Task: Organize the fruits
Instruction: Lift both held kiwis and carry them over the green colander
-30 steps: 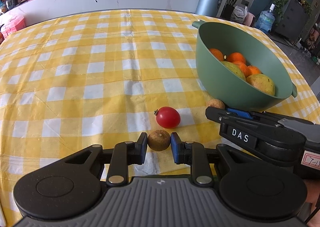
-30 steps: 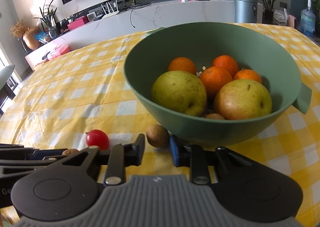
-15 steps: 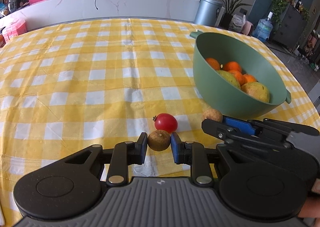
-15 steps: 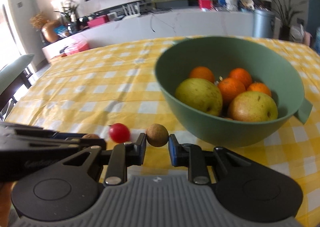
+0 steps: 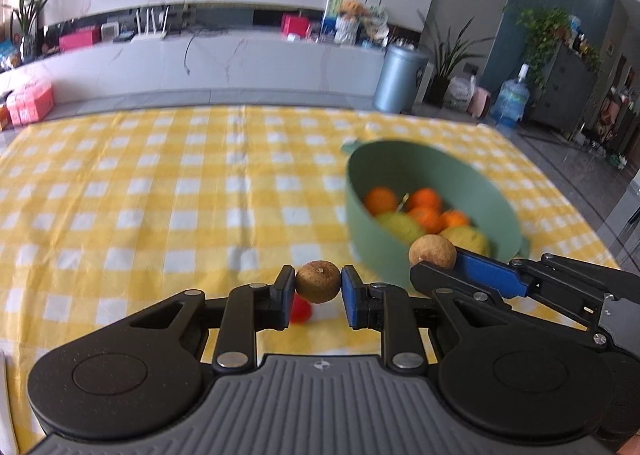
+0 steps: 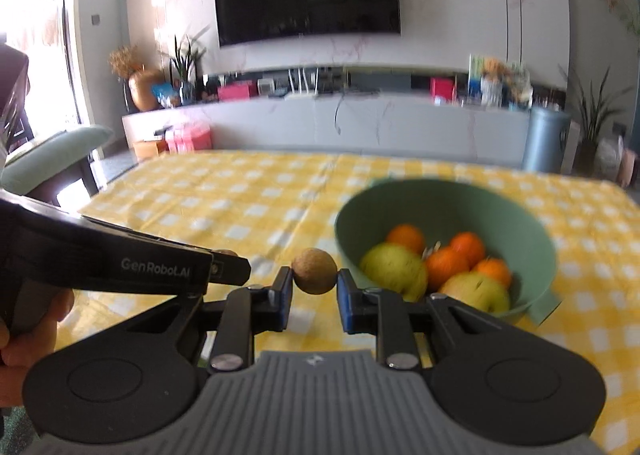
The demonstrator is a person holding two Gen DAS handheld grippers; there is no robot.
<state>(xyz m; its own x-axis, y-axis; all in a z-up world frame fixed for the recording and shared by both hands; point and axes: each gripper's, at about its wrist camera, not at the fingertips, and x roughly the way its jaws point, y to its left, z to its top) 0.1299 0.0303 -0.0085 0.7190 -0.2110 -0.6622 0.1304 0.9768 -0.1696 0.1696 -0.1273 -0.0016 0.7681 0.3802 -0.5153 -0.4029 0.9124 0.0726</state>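
My left gripper [image 5: 318,287] is shut on a small brown round fruit [image 5: 318,281], held above the yellow checked tablecloth [image 5: 160,207]. A red cherry tomato [image 5: 301,311] lies on the cloth just below it, partly hidden by the left finger. My right gripper [image 6: 314,283] is shut on a second brown fruit [image 6: 314,270], which in the left wrist view shows at that gripper's tip [image 5: 432,251], beside the green bowl [image 5: 360,211]. The green bowl [image 6: 540,239] holds oranges [image 6: 446,263] and yellow-green pears [image 6: 394,269]. The left gripper's body [image 6: 120,263] crosses the right wrist view at left.
The table runs far back to its edge, with a grey cabinet and clutter behind. A grey bin [image 5: 400,79] and a water jug [image 5: 512,99] stand on the floor at right. A green-cushioned chair [image 6: 52,163] sits off the table's left side.
Both grippers have risen off the cloth, each carrying its brown fruit. The tomato stayed on the table and is now partly hidden. The bowl looks farther and lower in both views.
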